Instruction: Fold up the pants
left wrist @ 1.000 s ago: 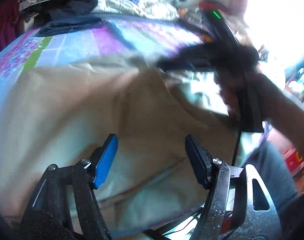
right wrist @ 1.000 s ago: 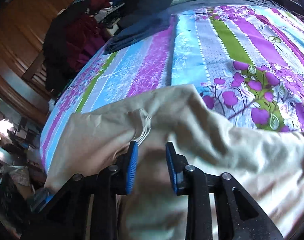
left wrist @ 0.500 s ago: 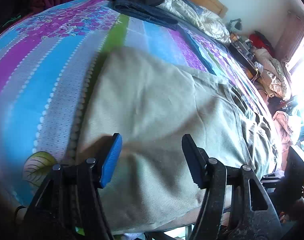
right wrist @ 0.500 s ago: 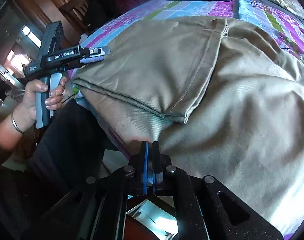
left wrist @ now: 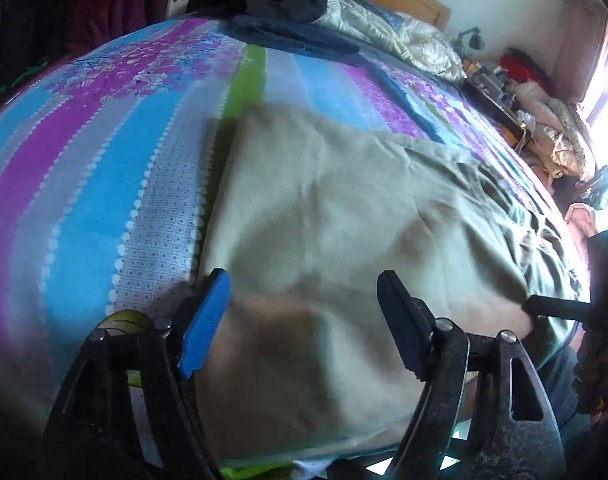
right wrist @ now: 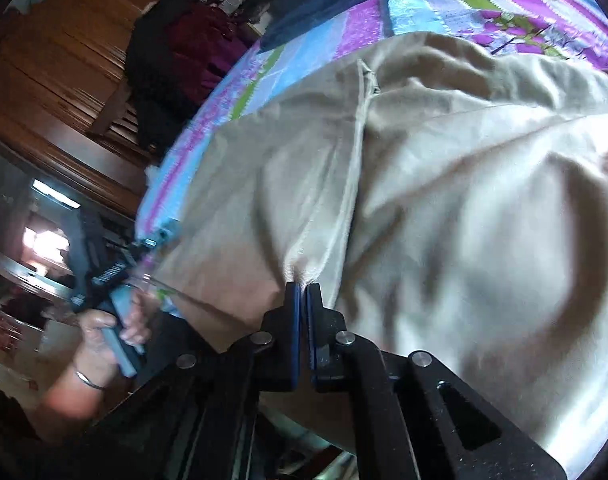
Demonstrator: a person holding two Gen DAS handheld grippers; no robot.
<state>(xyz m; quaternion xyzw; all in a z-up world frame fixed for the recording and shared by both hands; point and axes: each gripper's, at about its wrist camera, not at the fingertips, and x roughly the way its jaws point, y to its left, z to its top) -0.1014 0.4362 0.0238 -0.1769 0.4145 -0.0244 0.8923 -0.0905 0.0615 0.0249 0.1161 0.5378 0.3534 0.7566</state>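
Pants point(right wrist: 444, 208) edge now lifted by right gripper point(right wrist: 302, 292), jaws clenched on fabric since half-second ago; left gripper point(left wrist: 304, 320) jaws released, hovering. Fold underway.

one pair of beige pants point(left wrist: 336, 216) – one striped bedsheet point(left wrist: 103, 152) – two grippers: left point(left wrist: 304, 320), right point(right wrist: 303, 292).
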